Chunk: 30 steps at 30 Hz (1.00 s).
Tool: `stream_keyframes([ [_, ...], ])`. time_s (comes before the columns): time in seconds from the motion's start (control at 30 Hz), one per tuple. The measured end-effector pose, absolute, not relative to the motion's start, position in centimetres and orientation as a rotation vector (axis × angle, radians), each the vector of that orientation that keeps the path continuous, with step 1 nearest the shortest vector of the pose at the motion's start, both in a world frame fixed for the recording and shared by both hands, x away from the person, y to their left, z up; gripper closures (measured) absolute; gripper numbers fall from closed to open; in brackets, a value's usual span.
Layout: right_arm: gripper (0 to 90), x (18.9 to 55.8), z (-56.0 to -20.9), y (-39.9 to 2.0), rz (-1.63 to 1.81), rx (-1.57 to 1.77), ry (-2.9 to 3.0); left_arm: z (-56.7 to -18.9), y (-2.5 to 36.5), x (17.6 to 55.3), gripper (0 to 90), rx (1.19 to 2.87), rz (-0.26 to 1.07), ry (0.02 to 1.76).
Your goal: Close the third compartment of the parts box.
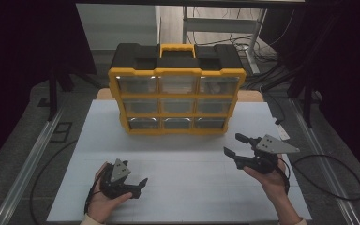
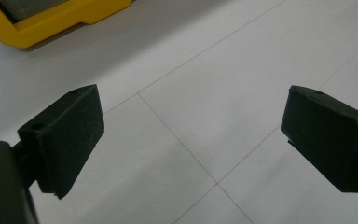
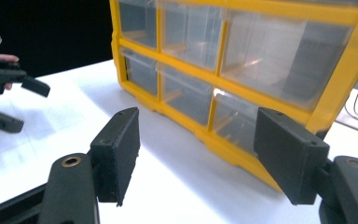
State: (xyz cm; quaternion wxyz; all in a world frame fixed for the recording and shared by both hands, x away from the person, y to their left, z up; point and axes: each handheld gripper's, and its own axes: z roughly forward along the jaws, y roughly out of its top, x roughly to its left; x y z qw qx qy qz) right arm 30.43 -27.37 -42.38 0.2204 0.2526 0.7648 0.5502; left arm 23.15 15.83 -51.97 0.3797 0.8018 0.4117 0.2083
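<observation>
Black jaws framed my nearest view: my left gripper [image 1: 138,186] sat low over the white table [image 1: 192,187], jaws spread wide, with nothing between them but bare tabletop in the left gripper view. It was well apart from the work, with just a yellow corner of the organizer at the top edge of that view.

A little farther out, my right gripper [image 1: 236,145] was also spread, its jaws empty and pointed toward the lower right corner of the yellow drawer organizer [image 1: 176,101]. In the right gripper view [image 3: 196,149] that corner stood close between and behind the jaws, though I judged neither pad touched it.

The organizer stood upright at the far middle of the table, three rows of three clear drawers [image 1: 177,104] in a yellow frame, a black top and a yellow carry handle [image 1: 177,48] behind. Every drawer looked flush and shut; I could not tell what, if anything, lay inside them.

By my reading, the job had barely begun: nothing was held, no drawer was pulled out, and the organizer sat untouched. What remained, I judged, was the whole handling, starting with the right gripper closing in on that bottom right drawer [image 3: 242,123] or the frame beside it.
</observation>
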Motion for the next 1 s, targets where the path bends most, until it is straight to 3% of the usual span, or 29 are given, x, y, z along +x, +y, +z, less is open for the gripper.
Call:
stream_keyframes([
  [1.0, 31.1, 29.0, -47.3, -29.6, 1.429, 0.783, 2.192, -51.9, 15.9, 23.2, 6.5, 2.052, 0.54, 1.045],
])
